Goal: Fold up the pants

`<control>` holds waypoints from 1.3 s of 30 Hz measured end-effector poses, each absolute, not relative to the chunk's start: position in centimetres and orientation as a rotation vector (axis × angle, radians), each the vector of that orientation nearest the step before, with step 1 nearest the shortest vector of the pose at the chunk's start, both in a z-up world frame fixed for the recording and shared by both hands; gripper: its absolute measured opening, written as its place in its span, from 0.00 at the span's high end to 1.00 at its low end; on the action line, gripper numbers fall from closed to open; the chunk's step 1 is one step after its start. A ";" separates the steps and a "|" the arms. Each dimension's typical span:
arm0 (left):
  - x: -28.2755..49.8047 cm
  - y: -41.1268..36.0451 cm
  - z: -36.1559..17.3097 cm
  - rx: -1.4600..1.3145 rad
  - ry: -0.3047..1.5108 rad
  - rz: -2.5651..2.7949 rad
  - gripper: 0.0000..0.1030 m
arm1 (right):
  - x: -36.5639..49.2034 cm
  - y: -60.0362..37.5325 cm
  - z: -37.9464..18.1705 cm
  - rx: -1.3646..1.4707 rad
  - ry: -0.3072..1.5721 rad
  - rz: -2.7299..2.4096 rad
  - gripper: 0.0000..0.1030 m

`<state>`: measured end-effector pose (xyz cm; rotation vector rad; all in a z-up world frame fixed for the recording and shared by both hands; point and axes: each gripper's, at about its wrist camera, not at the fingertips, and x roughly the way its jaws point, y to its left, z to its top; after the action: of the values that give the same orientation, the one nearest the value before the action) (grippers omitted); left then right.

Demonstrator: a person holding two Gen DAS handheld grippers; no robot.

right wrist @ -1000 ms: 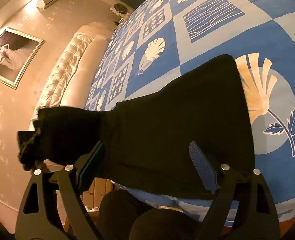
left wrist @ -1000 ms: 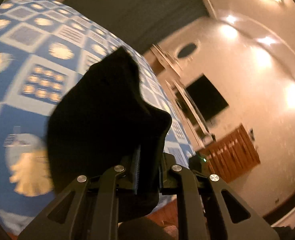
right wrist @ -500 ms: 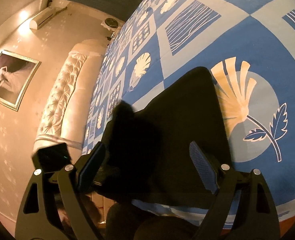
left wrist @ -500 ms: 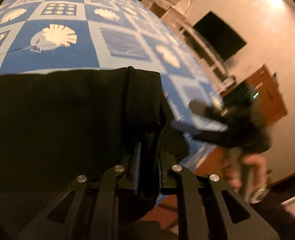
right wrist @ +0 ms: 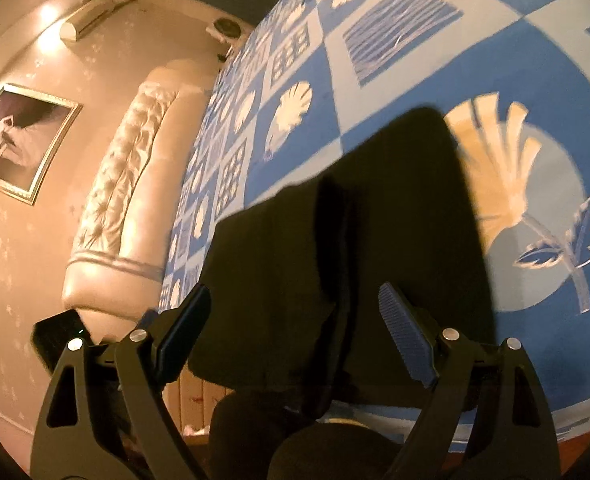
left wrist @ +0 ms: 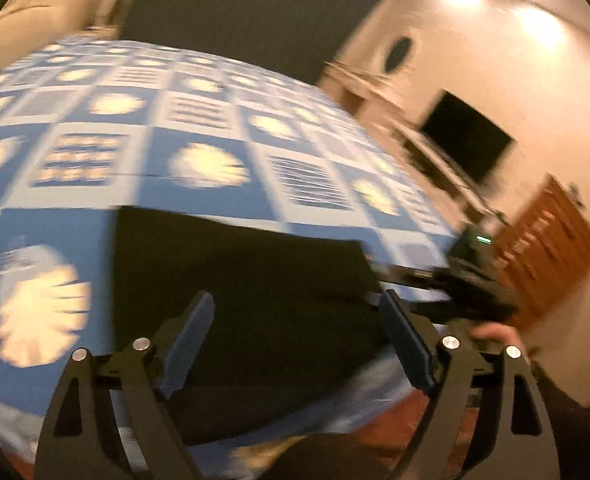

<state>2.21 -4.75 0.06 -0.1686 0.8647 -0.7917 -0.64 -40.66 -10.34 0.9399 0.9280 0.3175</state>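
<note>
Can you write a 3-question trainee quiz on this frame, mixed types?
1. True or false: the left gripper is clamped on the black pants.
2. What do the pants lie on? A) wooden floor B) blue patterned bedspread C) chair
3. How do the right gripper's jaws stand?

Key:
1. False. Its jaws have just been opening; the pants lie beyond the fingers, unpinched.
2. B.
3. Wide apart, with nothing pinched.
</note>
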 end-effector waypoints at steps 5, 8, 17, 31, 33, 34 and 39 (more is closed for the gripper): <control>5.4 1.9 -4.5 -0.384 0.996 -0.555 0.19 | 0.5 -39.2 -10.5 0.897 0.968 0.360 0.14; 7.0 3.4 -6.5 -0.565 1.097 -0.536 0.19 | 1.2 -37.7 -11.1 0.847 1.025 0.416 0.14; 6.7 2.9 -6.8 -0.520 1.121 -0.511 0.19 | 1.5 -36.9 -12.9 0.831 1.087 0.405 0.86; 7.0 1.7 -7.4 -0.488 1.142 -0.533 0.19 | -0.3 -42.9 -9.0 0.803 0.982 0.357 0.89; 6.9 1.2 -7.5 -0.468 1.145 -0.541 0.19 | -0.5 -43.3 -9.2 0.809 0.989 0.344 0.89; 6.8 1.0 -7.5 -0.462 1.147 -0.545 0.19 | -0.7 -43.2 -9.2 0.814 0.991 0.336 0.90; 6.7 -0.1 -8.1 -0.426 1.174 -0.558 0.19 | -0.9 -44.0 -10.1 0.802 1.010 0.279 0.93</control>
<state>6.66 -0.07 -8.07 -0.4259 1.1735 -0.5583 -0.87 -44.00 -10.08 0.8017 1.0105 0.2791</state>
